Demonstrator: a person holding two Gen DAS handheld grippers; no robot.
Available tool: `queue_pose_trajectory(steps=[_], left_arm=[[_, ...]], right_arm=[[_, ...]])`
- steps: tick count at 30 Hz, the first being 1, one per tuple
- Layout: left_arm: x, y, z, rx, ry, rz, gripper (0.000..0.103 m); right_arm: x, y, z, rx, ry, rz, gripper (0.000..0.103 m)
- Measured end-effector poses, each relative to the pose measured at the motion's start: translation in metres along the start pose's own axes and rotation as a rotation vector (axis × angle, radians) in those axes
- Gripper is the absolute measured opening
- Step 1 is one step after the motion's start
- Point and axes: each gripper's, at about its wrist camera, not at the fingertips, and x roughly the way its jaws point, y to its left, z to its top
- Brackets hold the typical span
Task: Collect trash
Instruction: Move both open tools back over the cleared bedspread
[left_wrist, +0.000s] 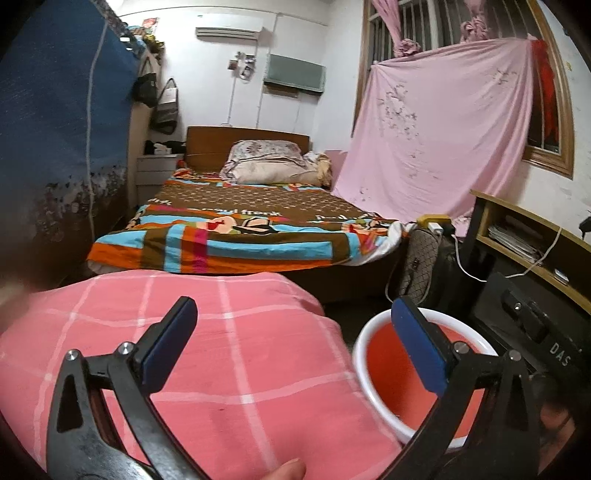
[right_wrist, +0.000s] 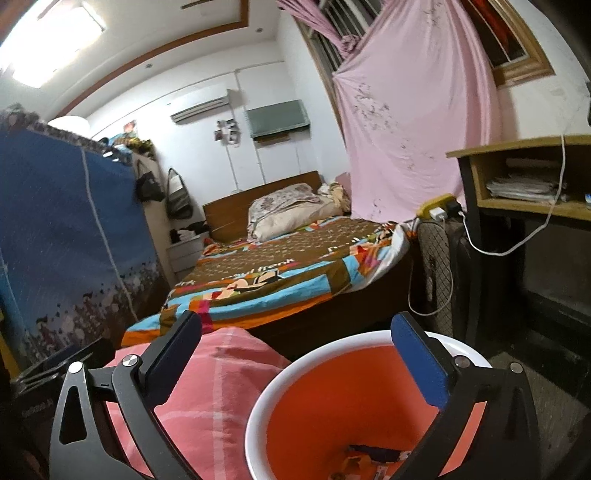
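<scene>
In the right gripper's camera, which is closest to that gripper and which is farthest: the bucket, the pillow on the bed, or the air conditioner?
From the right gripper, nearest first:
1. Bucket, right below its open fingers, wrappers inside.
2. Pillow, at the bed's head, mid-room.
3. Air conditioner, high on the back wall.

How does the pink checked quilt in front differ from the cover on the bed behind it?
The pink checked quilt is one colour with pale grid lines; the bed cover is brown with bright stripes, cartoon figures and lettering. The quilt bulges up in a mound; the cover lies flat. Both are fabric bedding.
</scene>
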Motion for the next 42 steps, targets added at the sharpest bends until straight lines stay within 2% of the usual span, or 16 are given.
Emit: queue_pose_trajectory(steps=[19, 31, 42], left_arm=[[-0.025, 0.039, 0.001, -0.034, -0.029, 0.103, 0.091], [-0.05, 0.06, -0.003, -0.076, -0.061, 0.164, 0.091], [-0.079, 0.065, -0.012, -0.041, -0.096, 0.202, 0.091]], right_arm=[[-0.001, 0.05, -0.005, -0.099, 0.003, 0.077, 0.103], [-0.008, 0.069, -0.009, -0.133, -0.009, 0.103, 0.103], [-0.036, 0.094, -0.012, -0.226, -0.073, 0.108, 0.103]])
